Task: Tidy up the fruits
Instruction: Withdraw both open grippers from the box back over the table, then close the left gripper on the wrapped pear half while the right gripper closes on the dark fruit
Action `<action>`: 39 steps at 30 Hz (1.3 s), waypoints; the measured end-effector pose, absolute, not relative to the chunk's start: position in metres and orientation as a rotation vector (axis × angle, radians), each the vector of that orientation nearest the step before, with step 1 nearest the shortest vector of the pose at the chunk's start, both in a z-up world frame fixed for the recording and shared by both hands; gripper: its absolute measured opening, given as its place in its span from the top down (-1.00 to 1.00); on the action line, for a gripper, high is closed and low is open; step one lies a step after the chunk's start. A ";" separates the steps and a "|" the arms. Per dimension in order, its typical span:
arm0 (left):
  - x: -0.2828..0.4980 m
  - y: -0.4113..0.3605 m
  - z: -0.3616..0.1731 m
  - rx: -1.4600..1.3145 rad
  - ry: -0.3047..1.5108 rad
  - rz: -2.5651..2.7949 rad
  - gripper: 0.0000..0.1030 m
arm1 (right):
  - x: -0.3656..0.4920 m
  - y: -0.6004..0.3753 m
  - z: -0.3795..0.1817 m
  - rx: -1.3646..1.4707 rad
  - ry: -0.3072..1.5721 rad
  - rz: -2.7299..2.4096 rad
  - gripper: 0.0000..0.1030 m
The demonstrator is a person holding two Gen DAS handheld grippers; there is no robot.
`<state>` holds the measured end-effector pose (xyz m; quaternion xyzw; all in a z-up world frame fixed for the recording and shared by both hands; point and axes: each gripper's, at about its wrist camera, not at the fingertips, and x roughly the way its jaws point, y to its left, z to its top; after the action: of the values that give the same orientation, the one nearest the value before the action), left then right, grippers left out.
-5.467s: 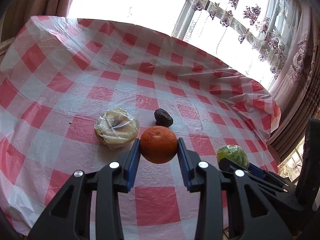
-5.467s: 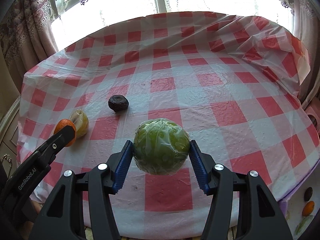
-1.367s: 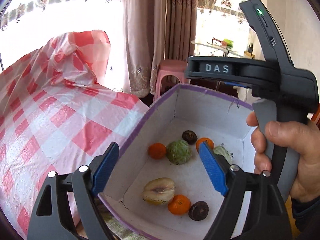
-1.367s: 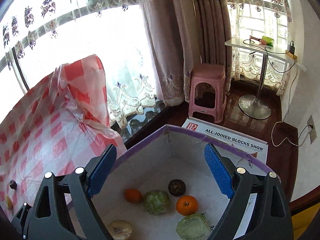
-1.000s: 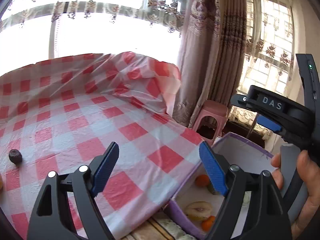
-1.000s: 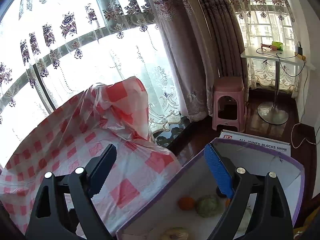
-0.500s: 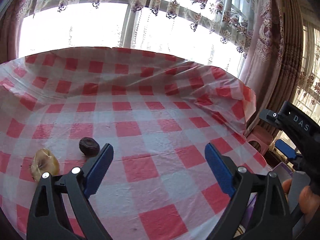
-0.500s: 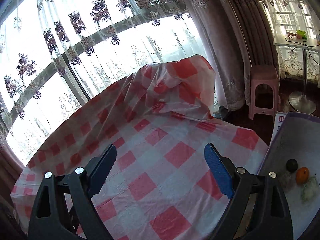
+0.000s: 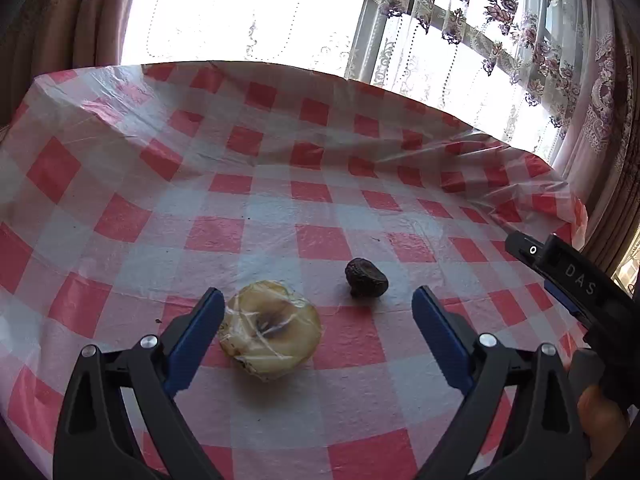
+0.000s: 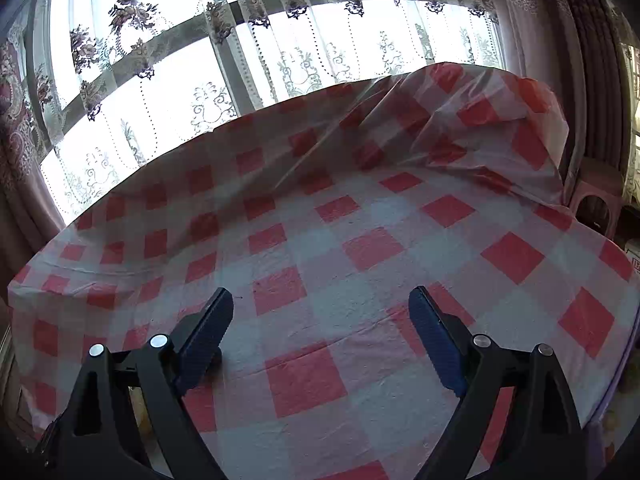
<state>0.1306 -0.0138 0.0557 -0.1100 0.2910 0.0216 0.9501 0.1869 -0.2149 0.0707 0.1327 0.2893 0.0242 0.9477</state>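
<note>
Left wrist view: the desk point(image 9: 320, 208) is covered with a red and white checked cloth under a thin clear plastic sheet, which wrinkles and shines toward 2 o'clock. Behind the desk stands a bright window with lace curtains point(image 9: 460, 20) that carry a dark flower pattern, and heavier curtains hang at both sides. The left gripper point(image 9: 318, 334) has its blue fingers point(image 9: 196, 332) spread wide; the jaws have just been opening, and they press on nothing. A pale yellow fruit half wrapped in clear film point(image 9: 270, 330) lies on the desk between the fingers, close beside the finger at 8 o'clock, though I cannot tell whether it touches it. A small dark wrinkled fruit point(image 9: 366, 283) lies a little further, at about 1 o'clock from the wrapped fruit and apart from it. At 4 o'clock the right gripper's black body point(image 9: 576, 280) enters the picture, with the white letters "DAS" on it, and a fingertip of the person's hand point(image 9: 600, 416) holds its handle.

Right wrist view: the right gripper point(image 10: 320, 334) has its fingers released, wide apart, with only bare checked cloth between them. The plastic sheet rises in a big fold at 1 o'clock. The window with flowered lace curtains fills the top. A pink stool point(image 10: 592, 204) stands at 3 o'clock beside a dark curtain.
</note>
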 end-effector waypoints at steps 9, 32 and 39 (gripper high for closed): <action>0.137 0.004 0.035 -0.222 0.705 0.052 -0.92 | 0.208 -0.156 0.043 0.101 0.722 0.194 -0.69; 0.140 0.019 0.023 -0.260 0.748 0.184 -0.24 | 0.231 -0.111 0.029 -0.006 0.835 0.340 -0.68; 0.139 0.018 0.023 -0.260 0.746 0.186 -0.23 | 0.241 -0.112 0.023 0.046 0.877 0.375 -0.33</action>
<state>0.1392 0.0184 0.0229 -0.1263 0.3627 0.0905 0.9189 0.2408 -0.1122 0.0233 0.0220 0.4221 0.1803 0.8882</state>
